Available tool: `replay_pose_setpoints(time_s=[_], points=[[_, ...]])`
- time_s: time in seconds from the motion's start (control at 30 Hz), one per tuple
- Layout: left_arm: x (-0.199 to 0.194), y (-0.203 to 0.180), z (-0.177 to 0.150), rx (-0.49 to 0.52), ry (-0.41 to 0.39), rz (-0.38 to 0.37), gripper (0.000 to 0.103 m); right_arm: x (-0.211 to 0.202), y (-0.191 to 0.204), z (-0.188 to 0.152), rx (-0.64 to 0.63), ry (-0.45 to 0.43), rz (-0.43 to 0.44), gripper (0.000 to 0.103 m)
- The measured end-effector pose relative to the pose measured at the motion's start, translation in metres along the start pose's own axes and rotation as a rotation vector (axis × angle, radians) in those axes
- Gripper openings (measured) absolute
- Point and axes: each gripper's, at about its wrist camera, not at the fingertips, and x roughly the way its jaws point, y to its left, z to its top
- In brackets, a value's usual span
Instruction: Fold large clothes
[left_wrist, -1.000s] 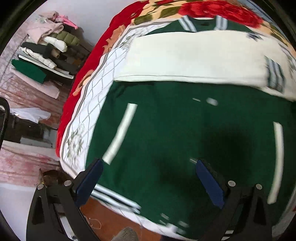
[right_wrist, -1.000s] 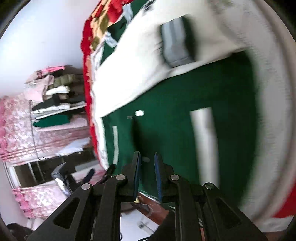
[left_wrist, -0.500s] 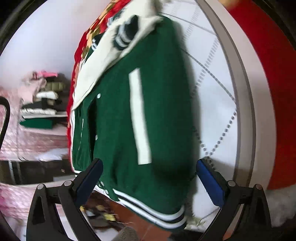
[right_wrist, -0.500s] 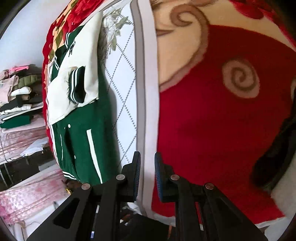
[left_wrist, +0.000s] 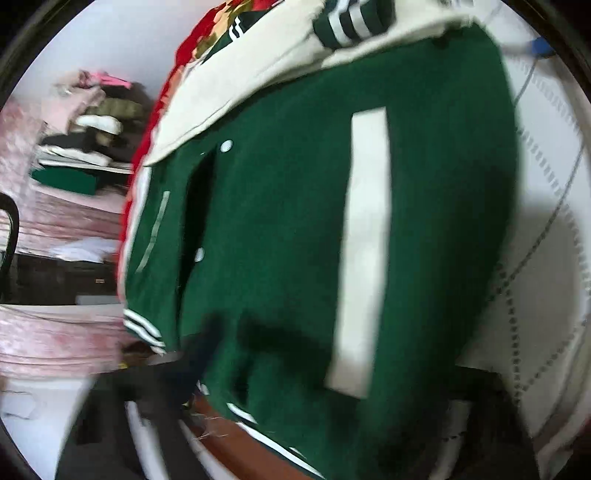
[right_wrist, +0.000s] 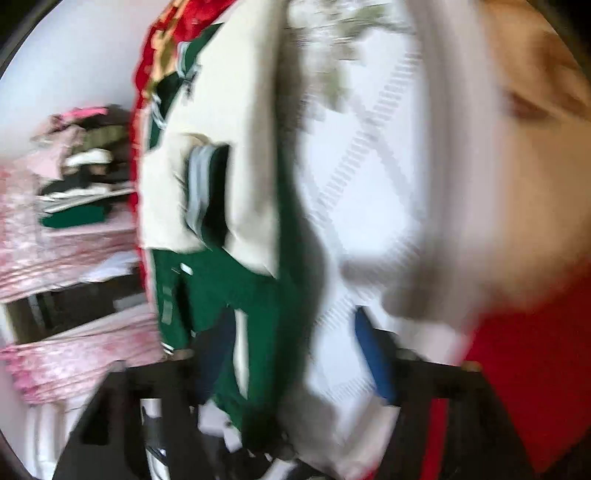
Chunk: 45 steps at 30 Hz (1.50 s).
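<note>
A dark green varsity jacket (left_wrist: 280, 229) with cream sleeves and white pocket strips lies on the bed; a cream sleeve (left_wrist: 266, 74) with a striped cuff is folded across its top. It also shows in the right wrist view (right_wrist: 221, 280). My left gripper (left_wrist: 332, 369) is low over the jacket's hem; its fingers are blurred and mostly dark, the left finger (left_wrist: 199, 354) at the hem's corner, spread wide. My right gripper (right_wrist: 295, 354) is open, its blue right pad (right_wrist: 373, 354) over the white quilt, the jacket's edge between the fingers.
The bed has a white quilted cover (left_wrist: 546, 258) and a red floral blanket (right_wrist: 535, 350). A rack of folded clothes (left_wrist: 88, 140) stands at the left by the wall, with pink curtains (right_wrist: 55, 258) below. Both views are motion-blurred.
My right gripper has opened from shut and swung back toward the jacket's right edge. My left gripper has moved closer over the jacket's hem. Both cameras are moving fast.
</note>
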Motion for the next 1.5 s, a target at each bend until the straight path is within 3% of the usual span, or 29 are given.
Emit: replay_pose_setpoints(time_s=[0.03, 0.1, 0.23, 0.3, 0.37, 0.47, 0.6, 0.83, 0.97, 1.07, 1.17, 1.27, 1.33, 1.37, 1.47, 1.5], points=[[-0.004, 0.002, 0.0, -0.003, -0.012, -0.009, 0.023, 0.009, 0.001, 0.01, 0.015, 0.001, 0.053, 0.075], [-0.013, 0.012, -0.001, -0.018, -0.04, -0.032, 0.013, 0.021, 0.004, 0.025, 0.045, -0.012, 0.128, 0.075], [-0.028, 0.028, -0.002, -0.046, -0.085, -0.101, 0.008, 0.043, 0.016, 0.049, 0.103, -0.04, 0.209, 0.075], [-0.035, 0.034, -0.002, -0.049, -0.11, -0.125, 0.008, 0.061, 0.029, 0.056, 0.105, -0.026, 0.18, 0.071], [-0.041, 0.047, -0.001, -0.07, -0.128, -0.16, 0.007, 0.075, 0.045, 0.055, 0.092, -0.016, 0.1, 0.035], [-0.039, 0.074, 0.0, -0.096, -0.138, -0.221, 0.007, 0.071, 0.071, 0.047, 0.08, -0.049, 0.024, 0.023], [-0.046, 0.125, 0.001, -0.135, -0.177, -0.305, 0.007, 0.048, 0.133, 0.036, 0.049, -0.1, -0.033, 0.016], [-0.034, 0.239, 0.006, -0.265, -0.17, -0.478, 0.007, 0.065, 0.3, 0.037, -0.069, -0.149, -0.226, 0.016], [0.009, 0.302, 0.005, -0.367, -0.112, -0.525, 0.01, 0.123, 0.393, 0.046, -0.135, -0.137, -0.321, 0.016], [0.058, 0.342, 0.003, -0.431, -0.067, -0.531, 0.015, 0.192, 0.444, 0.059, -0.146, -0.102, -0.371, 0.016], [0.124, 0.371, -0.004, -0.495, 0.013, -0.61, 0.019, 0.258, 0.467, 0.07, -0.159, -0.072, -0.433, 0.016], [0.18, 0.397, -0.02, -0.602, 0.093, -0.696, 0.031, 0.331, 0.473, 0.082, -0.172, -0.014, -0.504, 0.017], [0.2, 0.414, -0.037, -0.688, 0.123, -0.721, 0.05, 0.37, 0.468, 0.088, -0.162, 0.032, -0.532, 0.027], [0.205, 0.426, -0.05, -0.74, 0.121, -0.716, 0.052, 0.386, 0.466, 0.092, -0.157, 0.057, -0.54, 0.04], [0.208, 0.446, -0.083, -0.836, 0.138, -0.696, 0.054, 0.391, 0.458, 0.092, -0.147, 0.075, -0.436, 0.059], [0.207, 0.449, -0.096, -0.872, 0.151, -0.699, 0.054, 0.388, 0.457, 0.091, -0.152, 0.088, -0.364, 0.059]])
